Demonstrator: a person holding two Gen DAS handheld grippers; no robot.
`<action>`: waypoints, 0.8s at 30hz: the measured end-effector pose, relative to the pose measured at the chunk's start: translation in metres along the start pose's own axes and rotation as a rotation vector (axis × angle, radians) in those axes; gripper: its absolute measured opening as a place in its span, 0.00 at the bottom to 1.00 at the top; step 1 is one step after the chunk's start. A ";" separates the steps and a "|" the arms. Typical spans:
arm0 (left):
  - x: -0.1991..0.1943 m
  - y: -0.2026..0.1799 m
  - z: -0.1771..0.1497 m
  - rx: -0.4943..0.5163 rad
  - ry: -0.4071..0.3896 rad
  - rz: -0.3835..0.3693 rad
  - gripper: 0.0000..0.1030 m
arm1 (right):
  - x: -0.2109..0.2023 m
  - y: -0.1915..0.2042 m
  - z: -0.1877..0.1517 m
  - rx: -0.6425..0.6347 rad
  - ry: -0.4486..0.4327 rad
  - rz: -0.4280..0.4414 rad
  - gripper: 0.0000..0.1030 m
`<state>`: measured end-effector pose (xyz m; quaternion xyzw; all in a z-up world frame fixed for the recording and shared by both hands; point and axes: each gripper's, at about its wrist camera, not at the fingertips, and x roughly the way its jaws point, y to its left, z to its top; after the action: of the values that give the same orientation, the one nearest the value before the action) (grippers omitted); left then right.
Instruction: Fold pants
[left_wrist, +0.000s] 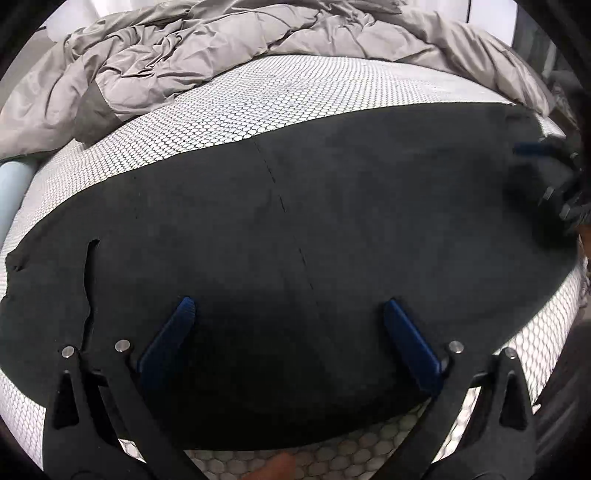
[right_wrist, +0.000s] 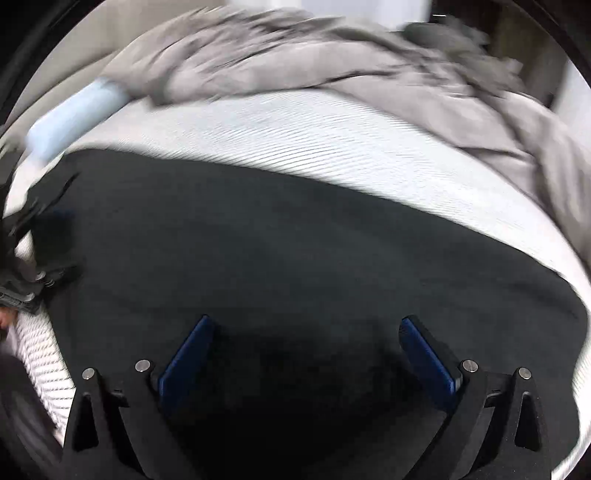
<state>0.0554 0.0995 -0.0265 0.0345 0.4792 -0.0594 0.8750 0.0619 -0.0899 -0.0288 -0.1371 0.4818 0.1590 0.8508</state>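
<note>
Black pants (left_wrist: 295, 229) are lying spread flat across a bed's white honeycomb-patterned mattress (left_wrist: 236, 107). Left tongs (left_wrist: 286, 306) are hovering over the near part of the pants, blue pads spread wide, gripping nothing. Right tongs (right_wrist: 304, 325) are likewise gaping wide above the dark cloth, empty. A crumpled grey duvet (left_wrist: 192, 48) is bunching along the far side.

Pants (left_wrist: 332, 229) are plain black. The mattress (left_wrist: 229, 107) is white with a black honeycomb print, the crumpled duvet (left_wrist: 177, 48) up at 12 o'clock is grey, and both claws have blue pads (left_wrist: 166, 343) on black frames.
</note>
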 end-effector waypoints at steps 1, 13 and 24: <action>-0.003 0.008 -0.003 -0.019 0.001 0.003 0.99 | 0.010 0.009 -0.002 -0.052 0.037 -0.014 0.99; -0.056 0.102 -0.020 -0.139 -0.147 0.017 0.99 | 0.009 -0.057 -0.014 0.033 0.065 -0.165 0.99; -0.032 0.210 -0.050 -0.406 -0.063 0.329 0.39 | 0.009 -0.046 -0.017 0.012 0.066 -0.159 0.99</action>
<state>0.0252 0.3155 -0.0260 -0.0664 0.4419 0.1801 0.8763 0.0718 -0.1372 -0.0412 -0.1748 0.4983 0.0834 0.8451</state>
